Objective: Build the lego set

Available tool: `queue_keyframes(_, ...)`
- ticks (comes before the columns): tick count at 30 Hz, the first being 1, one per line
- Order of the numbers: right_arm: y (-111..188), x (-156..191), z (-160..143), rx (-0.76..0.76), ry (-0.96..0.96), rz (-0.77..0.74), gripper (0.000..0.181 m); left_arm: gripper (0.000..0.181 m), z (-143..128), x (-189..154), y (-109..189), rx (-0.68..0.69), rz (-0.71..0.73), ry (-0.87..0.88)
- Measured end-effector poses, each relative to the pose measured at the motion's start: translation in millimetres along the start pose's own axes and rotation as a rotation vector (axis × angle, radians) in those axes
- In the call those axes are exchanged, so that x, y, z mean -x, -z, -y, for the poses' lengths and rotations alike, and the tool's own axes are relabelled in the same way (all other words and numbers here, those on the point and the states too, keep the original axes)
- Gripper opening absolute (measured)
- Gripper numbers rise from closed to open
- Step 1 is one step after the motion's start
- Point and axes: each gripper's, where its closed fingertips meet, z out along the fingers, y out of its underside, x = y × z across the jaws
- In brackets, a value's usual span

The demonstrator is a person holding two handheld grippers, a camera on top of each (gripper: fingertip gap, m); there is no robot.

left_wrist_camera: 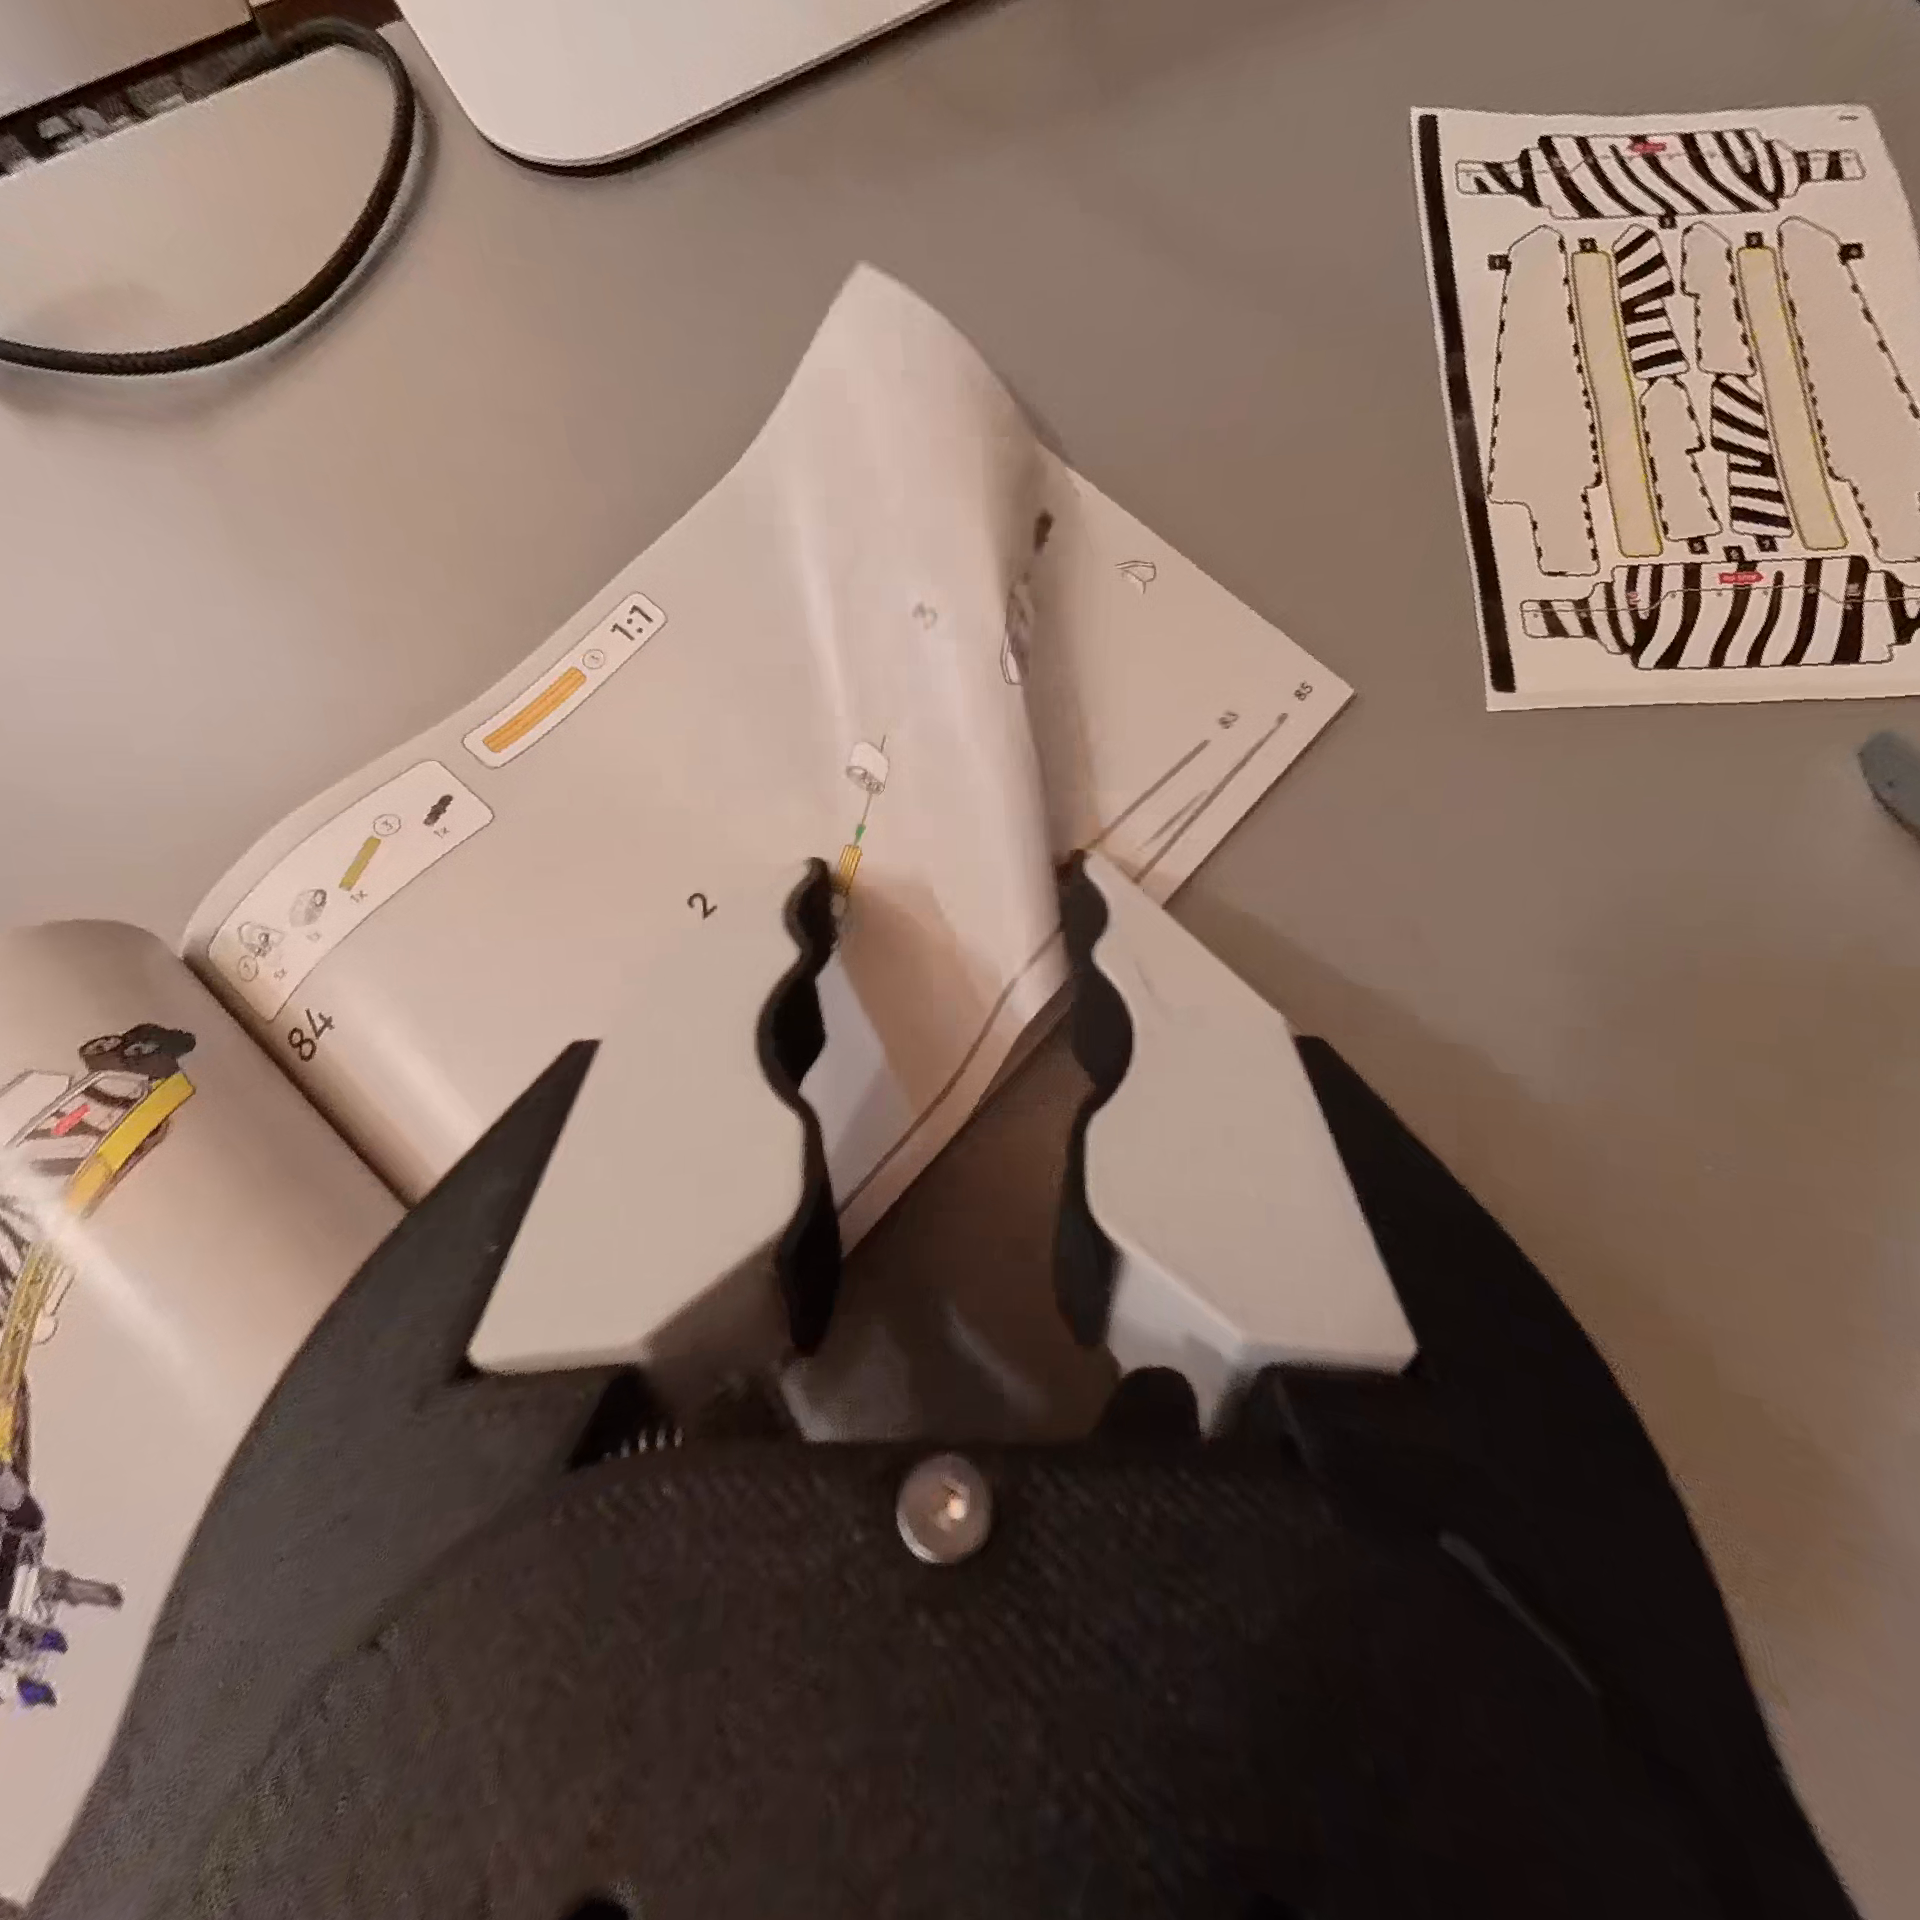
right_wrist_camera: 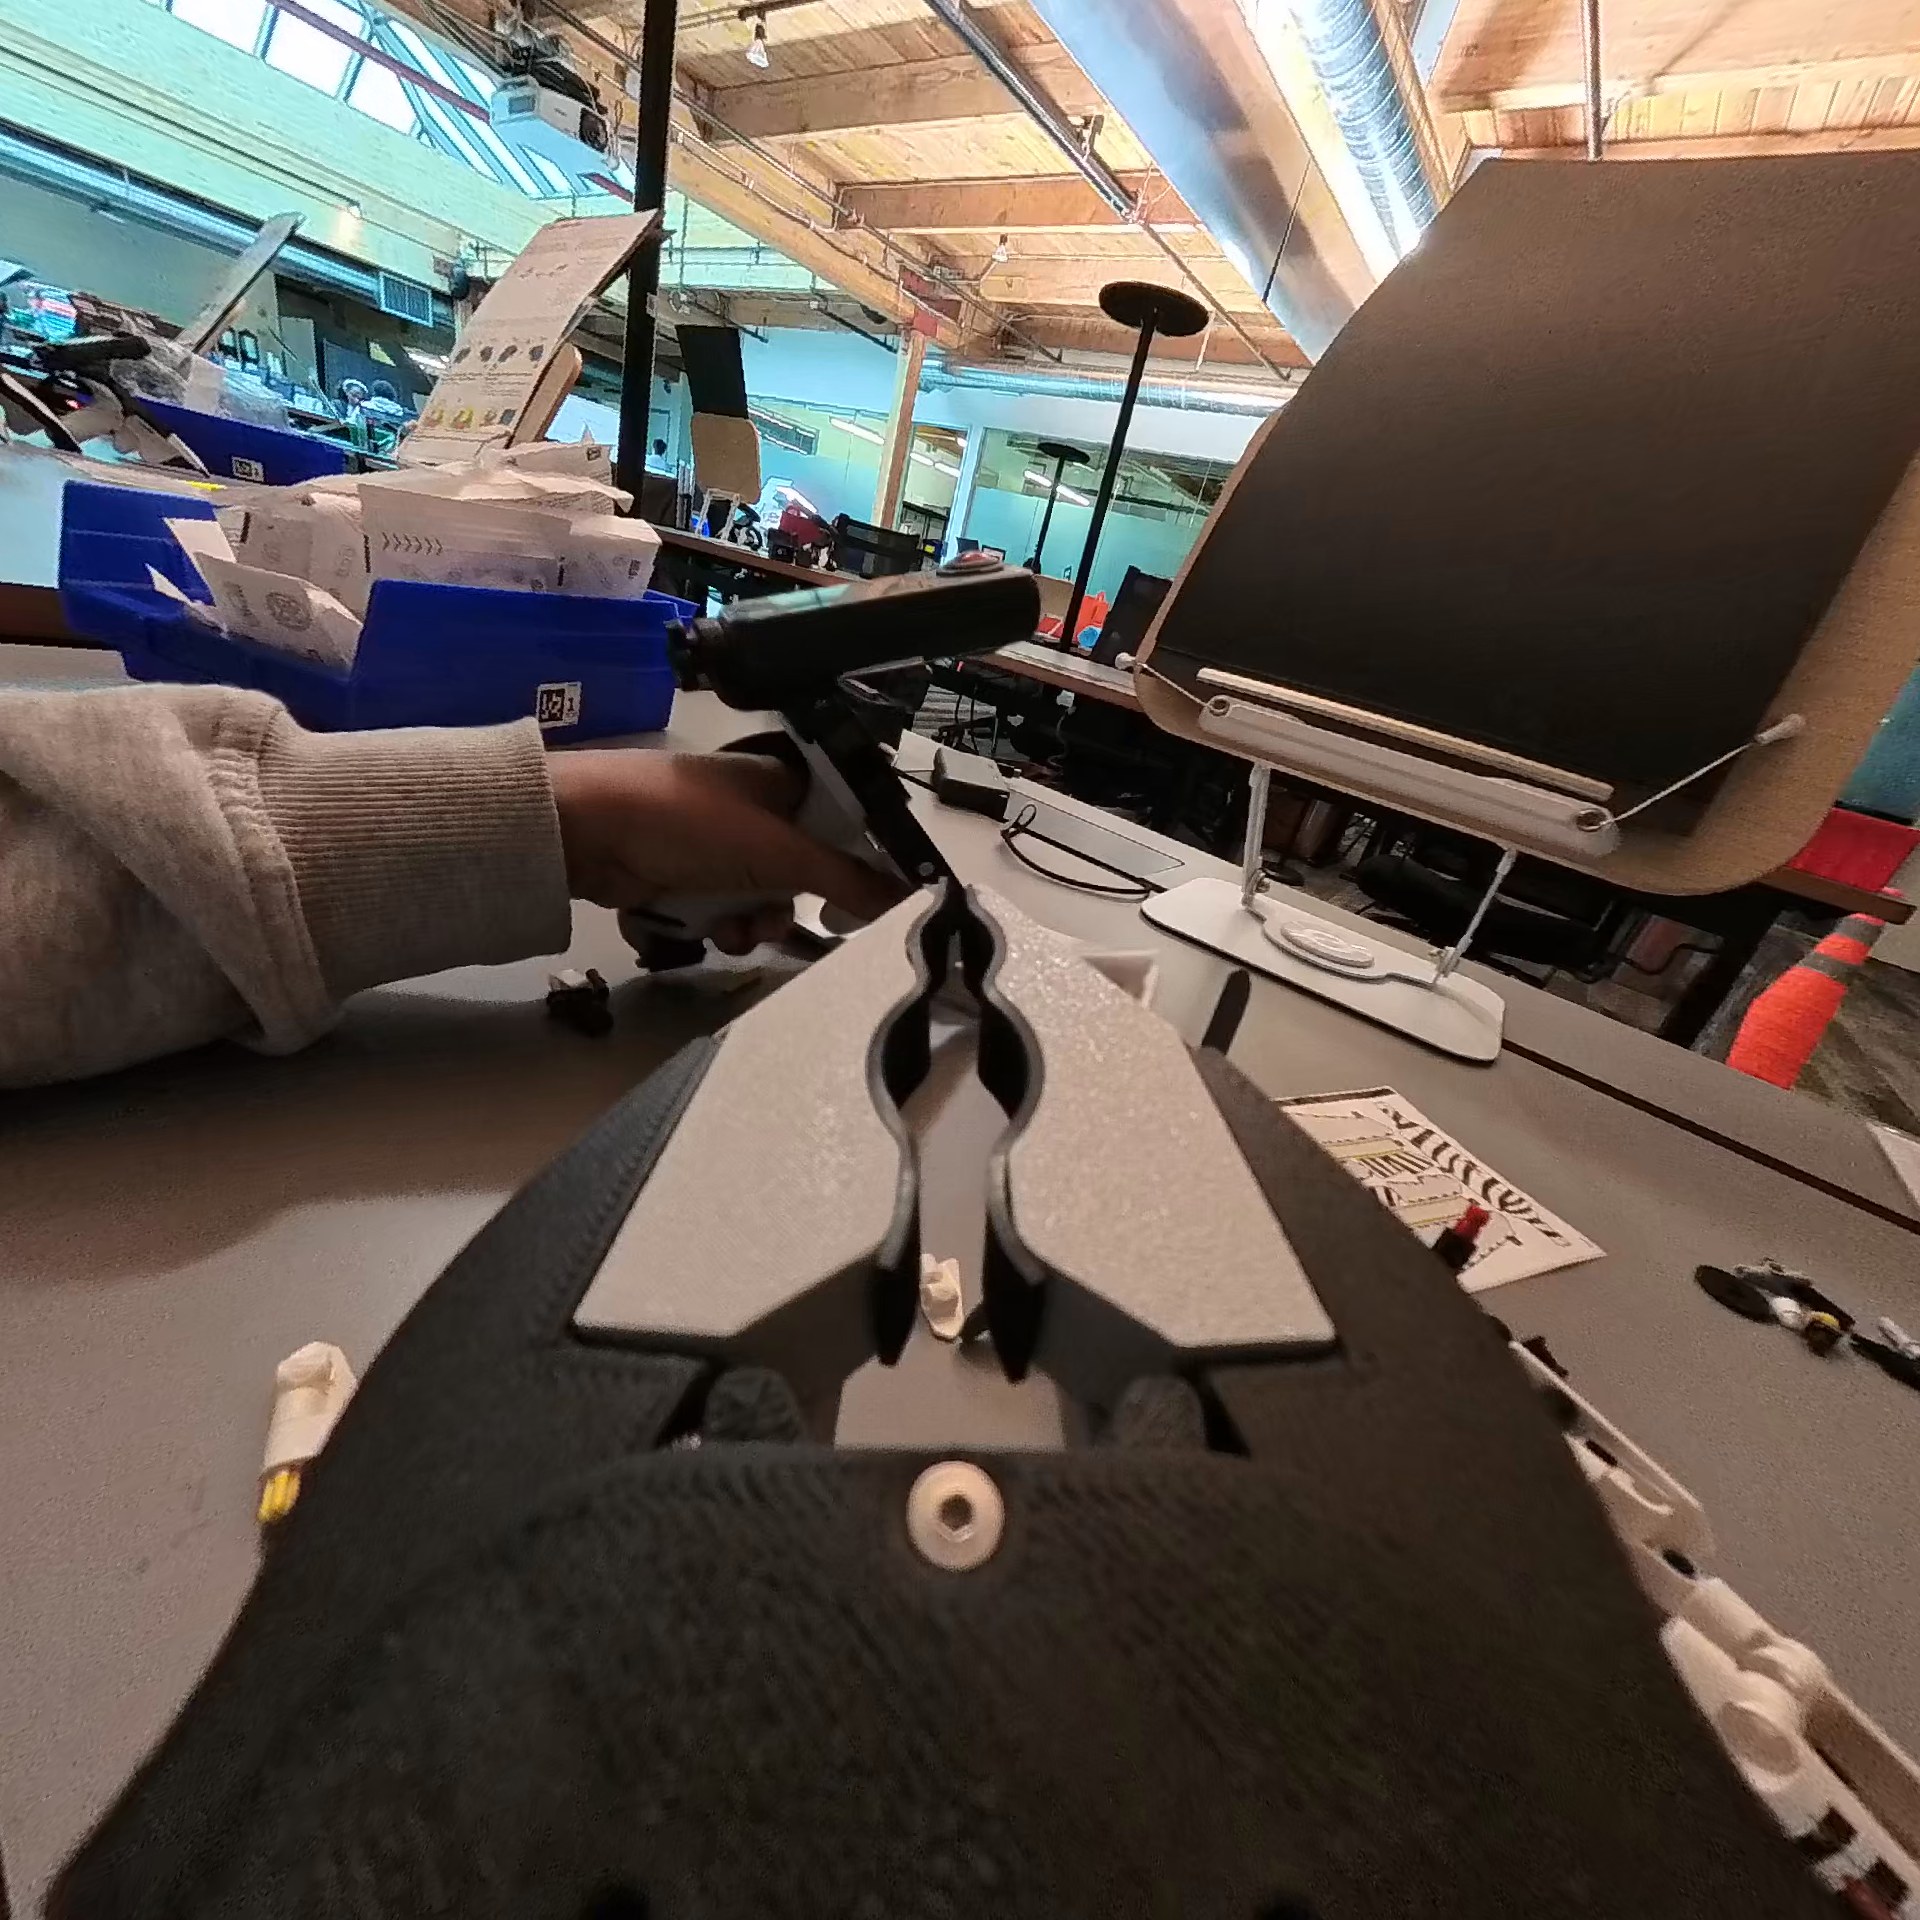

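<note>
The instruction booklet (left_wrist_camera: 582, 914) lies open on the grey table (left_wrist_camera: 1558, 1039). One page (left_wrist_camera: 935, 540) is lifted and curls up. My left gripper (left_wrist_camera: 951, 883) is open over it, and the page's lower edge runs between the two fingers. In the right wrist view my right gripper (right_wrist_camera: 951, 920) is shut, tips together, with nothing seen in it. It hovers low over the table (right_wrist_camera: 260, 1195). A small white piece (right_wrist_camera: 940, 1294) shows through the gap. A white piece with a yellow axle (right_wrist_camera: 301, 1413) lies at the left. A white beam assembly (right_wrist_camera: 1745, 1714) lies at the lower right.
A zebra-striped sticker sheet (left_wrist_camera: 1683, 416) lies right of the booklet, also in the right wrist view (right_wrist_camera: 1444, 1184). A black cable (left_wrist_camera: 343, 260) and a white stand base (left_wrist_camera: 623, 73) lie beyond. A person's sleeve (right_wrist_camera: 208, 862), a blue bin (right_wrist_camera: 447, 655), a book stand (right_wrist_camera: 1507, 499) and small black parts (right_wrist_camera: 1787, 1304) show. The left gripper's tips are roughly 25 cm from the right gripper's.
</note>
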Motion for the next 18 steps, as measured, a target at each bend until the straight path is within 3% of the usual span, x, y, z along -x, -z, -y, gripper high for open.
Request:
queue_keyframes(5, 1, 1, 0, -0.002, 0.005, 0.001, 0.000, 0.008, 2, 8, 4, -0.038, 0.033, 0.017)
queue_keyframes(9, 1, 1, 0, -0.008, 0.009, -0.001, 0.000, 0.001, 17, 19, 19, -0.145, 0.042, 0.039)
queue_keyframes(13, 0, 0, -2, 0.003, 0.003, 0.001, 0.000, 0.000, 24, 71, 62, -0.308, 0.196, 0.136)
queue_keyframes(16, 0, -1, -2, 0.000, -0.012, -0.001, 0.000, 0.005, 5, 123, 106, -0.401, 0.309, 0.285)
queue_keyframes(18, 2, -2, -1, -0.010, -0.017, -0.004, 0.000, 0.019, -12, 143, 130, -0.465, 0.316, 0.399)
